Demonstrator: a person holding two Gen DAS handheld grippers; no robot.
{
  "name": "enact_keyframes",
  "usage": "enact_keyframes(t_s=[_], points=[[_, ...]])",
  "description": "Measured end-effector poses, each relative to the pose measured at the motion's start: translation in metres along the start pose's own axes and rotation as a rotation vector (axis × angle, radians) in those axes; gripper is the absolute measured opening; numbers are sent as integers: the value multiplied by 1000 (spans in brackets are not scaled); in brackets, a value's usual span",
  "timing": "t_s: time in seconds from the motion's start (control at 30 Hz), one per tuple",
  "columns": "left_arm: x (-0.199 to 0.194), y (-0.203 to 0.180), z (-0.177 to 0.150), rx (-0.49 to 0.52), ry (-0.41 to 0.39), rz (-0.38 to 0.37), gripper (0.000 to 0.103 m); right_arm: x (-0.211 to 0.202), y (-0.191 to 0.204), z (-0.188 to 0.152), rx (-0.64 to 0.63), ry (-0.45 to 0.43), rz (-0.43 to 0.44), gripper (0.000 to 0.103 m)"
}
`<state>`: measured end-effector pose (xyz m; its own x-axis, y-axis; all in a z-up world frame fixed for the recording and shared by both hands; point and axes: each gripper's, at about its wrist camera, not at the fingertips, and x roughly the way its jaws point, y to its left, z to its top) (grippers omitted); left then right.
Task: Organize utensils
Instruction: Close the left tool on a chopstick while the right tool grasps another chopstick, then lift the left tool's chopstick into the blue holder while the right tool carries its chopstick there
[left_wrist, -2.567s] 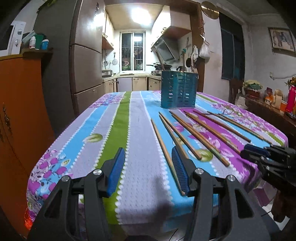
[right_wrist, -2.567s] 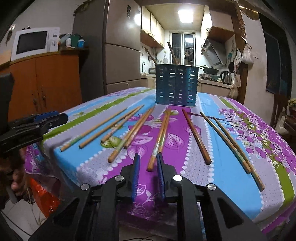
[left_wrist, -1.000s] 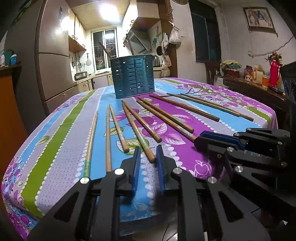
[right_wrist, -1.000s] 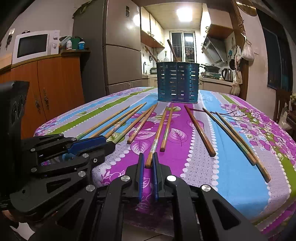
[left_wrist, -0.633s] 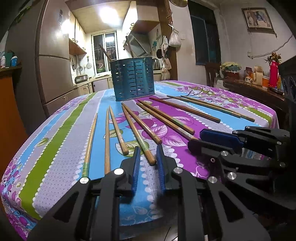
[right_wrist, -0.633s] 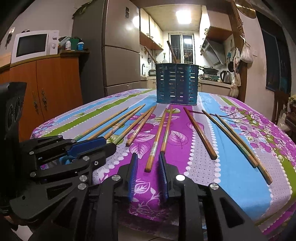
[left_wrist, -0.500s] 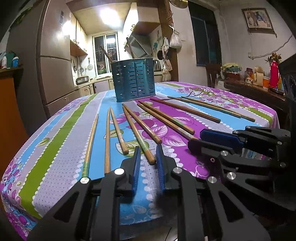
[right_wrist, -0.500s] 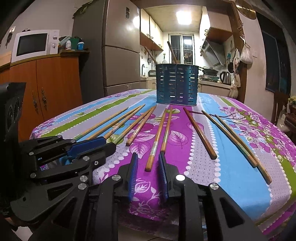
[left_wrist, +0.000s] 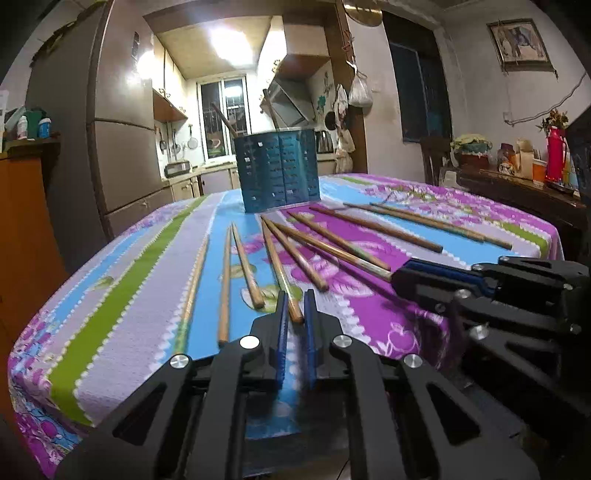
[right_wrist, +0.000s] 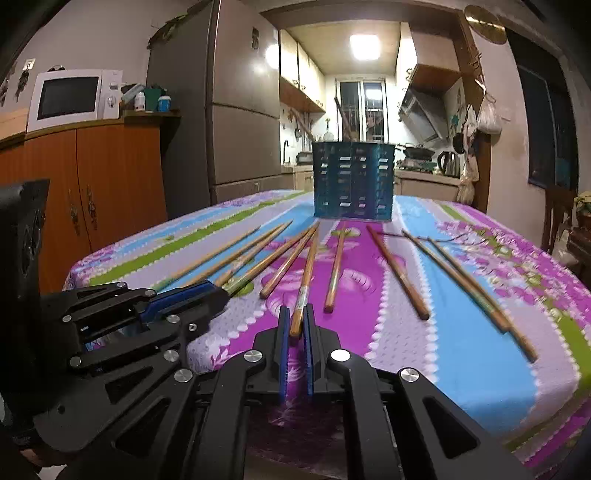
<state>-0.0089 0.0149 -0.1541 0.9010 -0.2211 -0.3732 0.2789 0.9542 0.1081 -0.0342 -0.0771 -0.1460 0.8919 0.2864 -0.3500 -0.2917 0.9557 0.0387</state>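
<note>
Left wrist view: the left gripper (left_wrist: 294, 314) sets its ribbed blue fingers (left_wrist: 282, 325) narrowly about the near tip of a slim bamboo chopstick (left_wrist: 277, 266); whether they pinch it I cannot tell. Round wooden chopsticks (left_wrist: 332, 243) fan across the floral, striped cloth of the worktop (left_wrist: 110, 317), before a slotted teal metal holder (left_wrist: 279, 170) at the far end. Right wrist view: the right gripper (right_wrist: 294, 328) has its fingers (right_wrist: 283, 339) close around the end of another chopstick (right_wrist: 306, 280), grip uncertain.
</note>
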Motion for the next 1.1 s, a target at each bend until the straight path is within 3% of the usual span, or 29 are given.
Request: enact_keyframes(t_s=[0.3, 0.5, 0.83, 1.1], points=[[-35, 5, 52, 15, -170, 13, 6, -39, -5, 56, -67, -153, -2, 8], [-37, 10, 93, 36, -268, 38, 5, -34, -20, 103, -93, -219, 34, 7], [-15, 21, 144, 46, -308, 45, 5, 10, -50, 178, -58, -220, 95, 7], [1, 46, 189, 6, -280, -9, 5, 31, -65, 222, -50, -195, 117, 7]])
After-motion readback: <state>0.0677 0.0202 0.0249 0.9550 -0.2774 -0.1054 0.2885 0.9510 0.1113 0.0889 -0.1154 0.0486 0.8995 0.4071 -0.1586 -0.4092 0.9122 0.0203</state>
